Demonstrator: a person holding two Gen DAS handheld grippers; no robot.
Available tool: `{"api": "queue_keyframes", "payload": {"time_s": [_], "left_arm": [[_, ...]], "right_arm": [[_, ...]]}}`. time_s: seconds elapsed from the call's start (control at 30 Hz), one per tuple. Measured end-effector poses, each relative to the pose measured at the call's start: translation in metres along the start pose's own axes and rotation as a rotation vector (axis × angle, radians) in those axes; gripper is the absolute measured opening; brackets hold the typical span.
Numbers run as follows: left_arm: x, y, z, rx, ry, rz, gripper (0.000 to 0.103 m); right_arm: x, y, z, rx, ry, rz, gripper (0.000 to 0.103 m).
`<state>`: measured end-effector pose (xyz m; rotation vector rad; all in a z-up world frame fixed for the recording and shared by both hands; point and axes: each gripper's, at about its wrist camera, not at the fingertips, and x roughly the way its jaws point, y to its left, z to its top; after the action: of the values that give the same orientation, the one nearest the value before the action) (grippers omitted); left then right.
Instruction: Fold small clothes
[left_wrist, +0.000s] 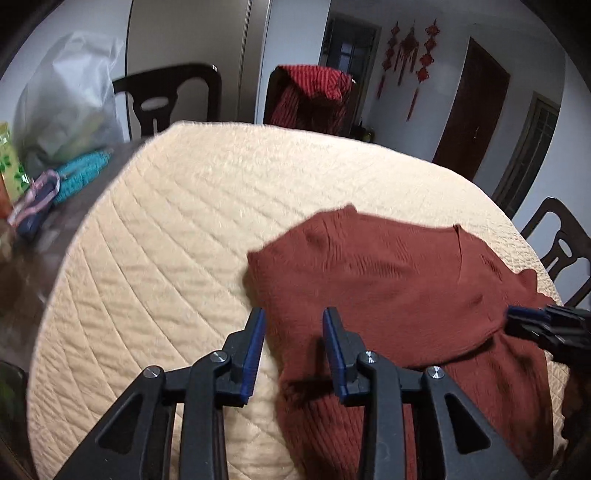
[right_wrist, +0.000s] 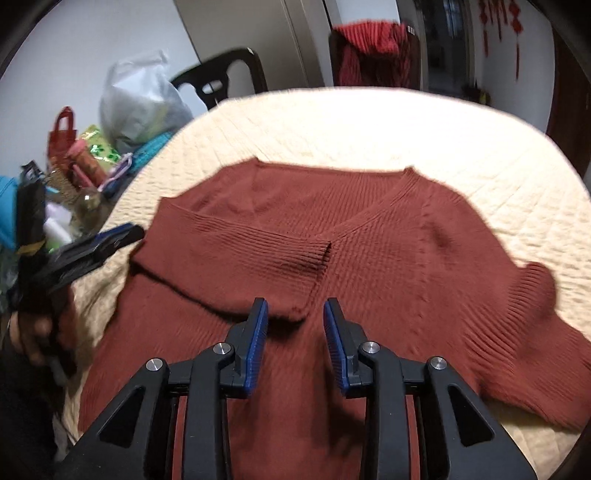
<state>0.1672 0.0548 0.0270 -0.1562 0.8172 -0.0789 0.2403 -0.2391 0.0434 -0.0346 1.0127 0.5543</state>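
Two grippers face one rust-red knitted sweater (right_wrist: 369, 240), which lies flat on the cream quilted cover (left_wrist: 166, 229) of the round table, toward my right side of it. One sleeve (right_wrist: 236, 258) is folded across the chest, its ribbed cuff ending just below the V-neck; the other sleeve (right_wrist: 532, 295) lies out to the right. My left gripper (left_wrist: 293, 317) hangs over the sweater's left edge, jaws parted, nothing between the blue pads. My right gripper (right_wrist: 295, 306) hangs over the lower corner of the folded cuff, jaws likewise parted and gripping nothing (whether a pad brushes the knit I cannot tell). In the right wrist view my hand (right_wrist: 33, 332) holds the left gripper's handle. Beyond the cover's left edge sit a plastic bag (right_wrist: 140, 103), a teal knit (left_wrist: 85, 170) and small clutter. A red striped garment (left_wrist: 314, 92) drapes a chair behind the table.
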Motion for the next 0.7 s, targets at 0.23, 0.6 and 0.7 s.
{"api": "queue_keyframes", "payload": {"time_s": [0.23,0.6,0.7], "left_arm": [[0.01,-0.012,0.001,0.041,0.013,-0.013,0.029],[0.029,-0.01,0.008,0.06,0.034,0.006,0.029],[0.019,-0.01,0.008,0.055,0.021,-0.003,0.029]], "right_arm": [[0.02,-0.001,0.017,0.027,0.034,0.04,0.004],[0.023,-0.027,0.023,0.072,0.016,0.022,0.005],[0.013,-0.027,0.02,0.074,0.004,0.002,0.006]]}}
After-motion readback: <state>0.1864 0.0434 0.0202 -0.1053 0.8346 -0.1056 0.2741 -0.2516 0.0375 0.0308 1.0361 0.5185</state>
